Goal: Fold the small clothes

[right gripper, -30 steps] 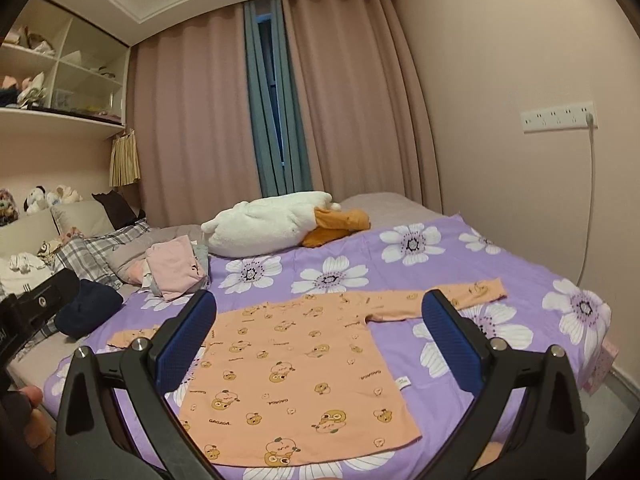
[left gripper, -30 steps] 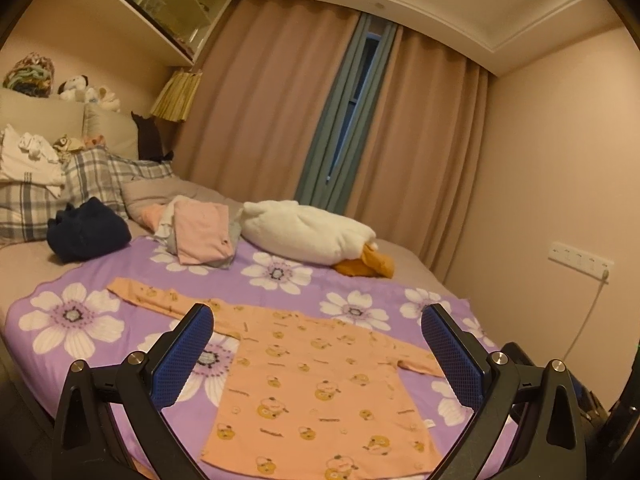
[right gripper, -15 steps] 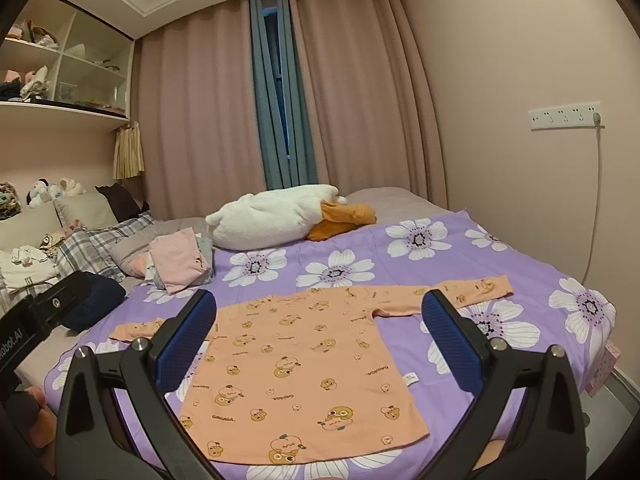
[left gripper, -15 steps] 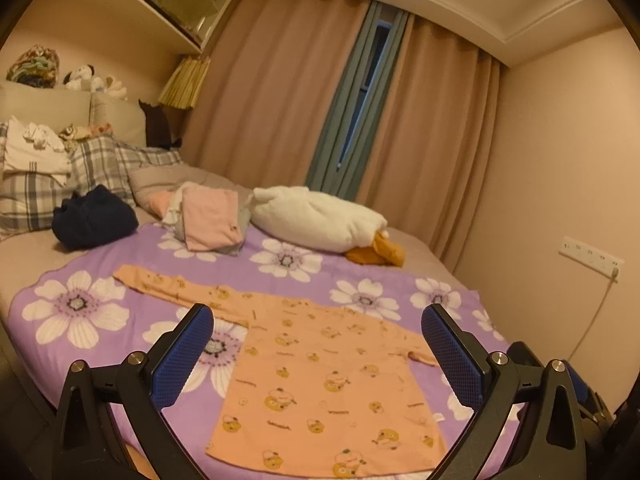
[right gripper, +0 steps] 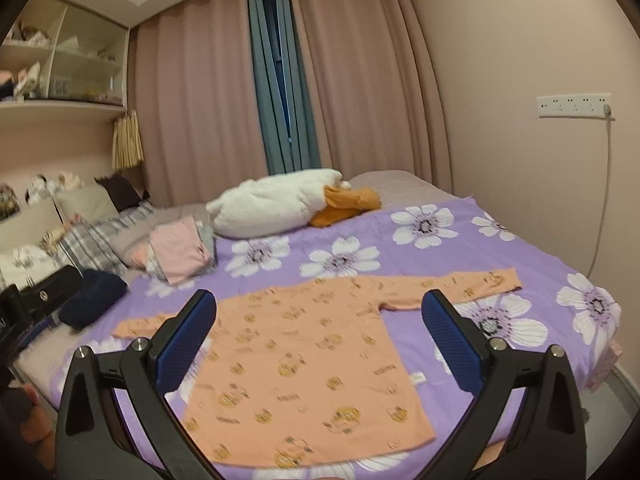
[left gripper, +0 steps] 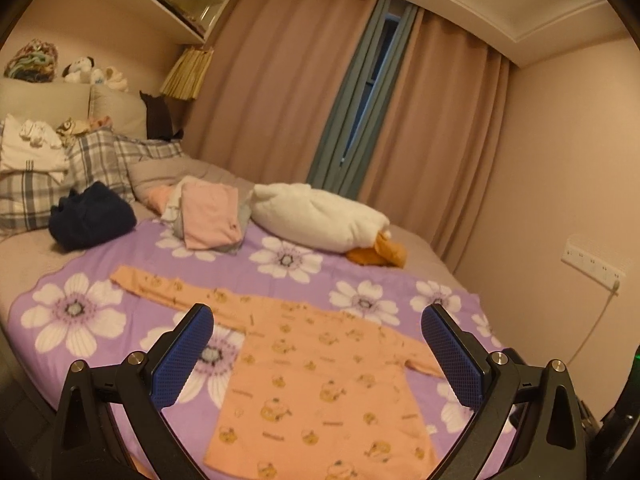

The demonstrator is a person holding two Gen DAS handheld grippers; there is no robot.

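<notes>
One peach long-sleeved child's top with a cartoon print [right gripper: 304, 364] lay flat at lower centre on the purple flowered bedspread [right gripper: 460, 236], both sleeves spread. The left gripper [left gripper: 316, 354] and right gripper [right gripper: 320, 344] hovered above it, jaws wide apart, holding nothing. A shallow pinch could snag the bedspread too. One folded pink pile [left gripper: 210, 218] waited at centre left.

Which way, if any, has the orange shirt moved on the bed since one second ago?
No. The orange shirt lies as before, its sleeve ending beside the same white flower on the purple blanket.
</notes>
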